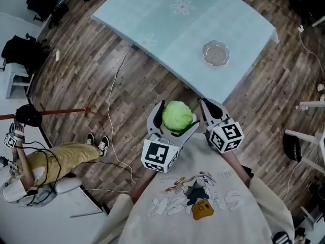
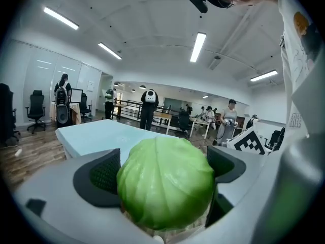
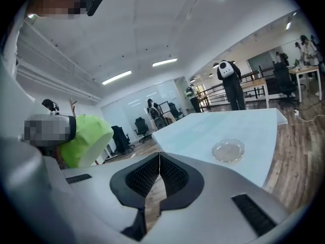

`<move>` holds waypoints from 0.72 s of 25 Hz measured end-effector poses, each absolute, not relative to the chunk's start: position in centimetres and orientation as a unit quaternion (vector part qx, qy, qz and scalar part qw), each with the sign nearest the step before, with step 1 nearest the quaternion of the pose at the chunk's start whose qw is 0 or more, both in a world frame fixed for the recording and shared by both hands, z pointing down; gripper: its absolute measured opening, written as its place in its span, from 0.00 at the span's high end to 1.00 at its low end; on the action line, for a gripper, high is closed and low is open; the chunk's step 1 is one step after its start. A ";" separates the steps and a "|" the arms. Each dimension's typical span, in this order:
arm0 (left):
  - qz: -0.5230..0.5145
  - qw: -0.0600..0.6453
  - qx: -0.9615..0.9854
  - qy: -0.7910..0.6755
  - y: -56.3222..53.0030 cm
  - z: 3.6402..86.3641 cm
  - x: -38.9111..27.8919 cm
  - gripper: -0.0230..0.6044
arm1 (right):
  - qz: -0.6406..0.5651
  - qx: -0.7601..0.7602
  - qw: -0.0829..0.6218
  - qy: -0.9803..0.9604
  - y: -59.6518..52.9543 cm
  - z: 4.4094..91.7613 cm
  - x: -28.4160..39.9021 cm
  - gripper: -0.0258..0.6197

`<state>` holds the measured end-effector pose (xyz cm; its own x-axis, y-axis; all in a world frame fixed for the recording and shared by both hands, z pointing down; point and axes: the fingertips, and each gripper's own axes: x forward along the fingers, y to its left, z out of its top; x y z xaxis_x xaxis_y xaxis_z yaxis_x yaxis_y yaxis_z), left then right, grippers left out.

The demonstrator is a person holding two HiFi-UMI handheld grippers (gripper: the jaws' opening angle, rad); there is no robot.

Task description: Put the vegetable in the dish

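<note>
Holding a green cabbage (image 2: 165,182) in our left gripper (image 1: 177,117), we see both jaws pressed against the sides of the head. In the left gripper view the dark pads (image 2: 101,174) stand on either side of it and the cabbage fills the gap between them. The cabbage hangs in the air close to our chest, over the wooden floor (image 1: 101,85) and short of the table's near corner. Our right gripper (image 3: 159,162) is just beside it on the right, its jaws meeting with nothing between them. The glass dish (image 1: 216,53) sits on the pale blue table (image 1: 167,14) near its right edge, well apart from the cabbage — in the right gripper view it lies ahead and to the right of the jaws. Another person (image 1: 61,159) sits on the floor at the left, with a cable (image 1: 118,85) trailing nearby
</note>
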<state>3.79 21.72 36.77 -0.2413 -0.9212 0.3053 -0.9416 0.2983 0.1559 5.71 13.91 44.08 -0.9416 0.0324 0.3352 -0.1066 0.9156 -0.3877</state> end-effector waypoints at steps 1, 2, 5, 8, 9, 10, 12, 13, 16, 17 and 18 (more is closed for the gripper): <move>0.030 0.172 0.599 -0.782 20.9 36.7 3.7 0.11 | 0.208 0.027 0.164 -0.964 13.2 43.8 5.6 0.93; 0.030 0.172 0.607 -0.775 20.2 36.7 3.5 0.11 | 0.211 0.033 0.157 -0.964 12.6 43.5 5.5 0.93; 0.041 0.172 0.630 -0.756 18.4 36.8 2.5 0.11 | 0.216 0.057 0.142 -0.964 11.0 43.2 5.4 0.93; 0.054 0.182 0.656 -0.731 15.5 37.6 1.8 0.11 | 0.234 0.102 0.138 -0.957 8.6 44.0 6.2 0.93; 0.056 0.189 0.665 -0.721 14.3 38.0 1.7 0.11 | 0.239 0.116 0.136 -0.954 7.6 44.2 6.5 0.93; 0.057 0.197 0.674 -0.710 13.2 38.5 1.8 0.11 | 0.243 0.128 0.135 -0.952 6.7 44.4 6.8 0.93; 0.063 0.208 0.694 -0.686 11.1 39.2 1.7 0.11 | 0.250 0.152 0.133 -0.947 5.1 44.7 6.9 0.93; 0.067 0.207 0.704 -0.676 10.1 39.4 1.3 0.11 | 0.251 0.165 0.131 -0.945 4.4 44.7 6.8 0.93; 0.082 0.196 0.732 -0.648 6.8 39.4 -0.8 0.11 | 0.248 0.211 0.123 -0.937 2.1 44.4 5.9 0.93; 0.089 0.192 0.741 -0.638 5.9 39.4 -1.5 0.11 | 0.248 0.227 0.120 -0.934 1.5 44.2 5.7 0.93; 0.096 0.188 0.749 -0.627 5.1 39.4 -2.1 0.11 | 0.250 0.240 0.116 -0.931 0.9 43.9 5.4 0.93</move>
<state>-2.07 5.10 39.43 0.1943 -0.9044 0.3799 -0.9765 -0.1418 0.1620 5.44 0.95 43.90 -0.8576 -0.3890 0.3363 -0.5051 0.7600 -0.4090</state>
